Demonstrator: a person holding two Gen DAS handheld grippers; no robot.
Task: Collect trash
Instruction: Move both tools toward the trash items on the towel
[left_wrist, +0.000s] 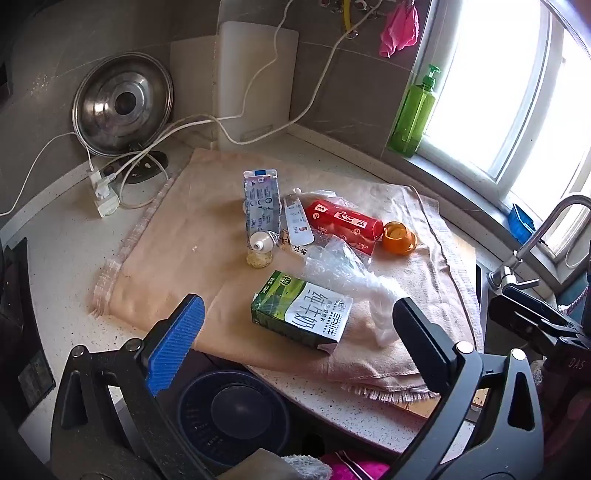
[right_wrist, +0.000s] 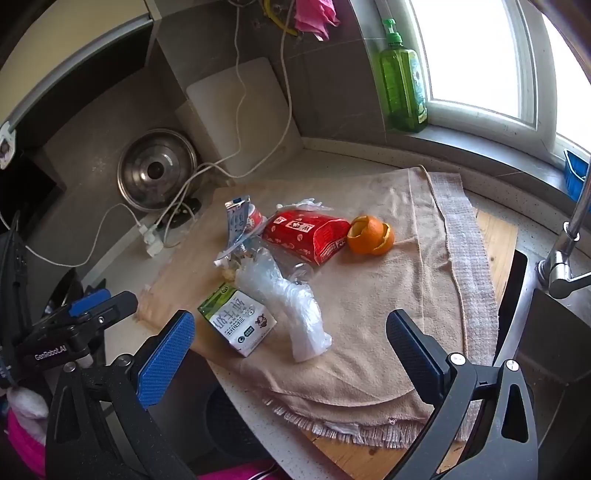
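Observation:
Trash lies on a beige towel (left_wrist: 177, 266) (right_wrist: 388, 295): a green and white milk carton (left_wrist: 301, 312) (right_wrist: 238, 321), a crumpled clear plastic bag (left_wrist: 343, 269) (right_wrist: 291, 306), a red wrapper (left_wrist: 347, 221) (right_wrist: 308, 232), an orange peel (left_wrist: 399, 238) (right_wrist: 371, 230), a squeezed toothpaste tube (left_wrist: 260, 206) (right_wrist: 236, 221) and a small white packet (left_wrist: 297, 219). My left gripper (left_wrist: 299, 332) is open and empty, just short of the carton. My right gripper (right_wrist: 291, 347) is open and empty, near the bag and carton. The left gripper also shows in the right wrist view (right_wrist: 99, 306).
A dark bin (left_wrist: 232, 413) (right_wrist: 229, 424) sits below the counter edge. A pot lid (left_wrist: 123, 103), power strip with cables (left_wrist: 105, 195), cutting boards (left_wrist: 255, 85), green soap bottle (left_wrist: 413, 114) (right_wrist: 402, 81) and faucet (right_wrist: 569, 236) with sink ring the towel.

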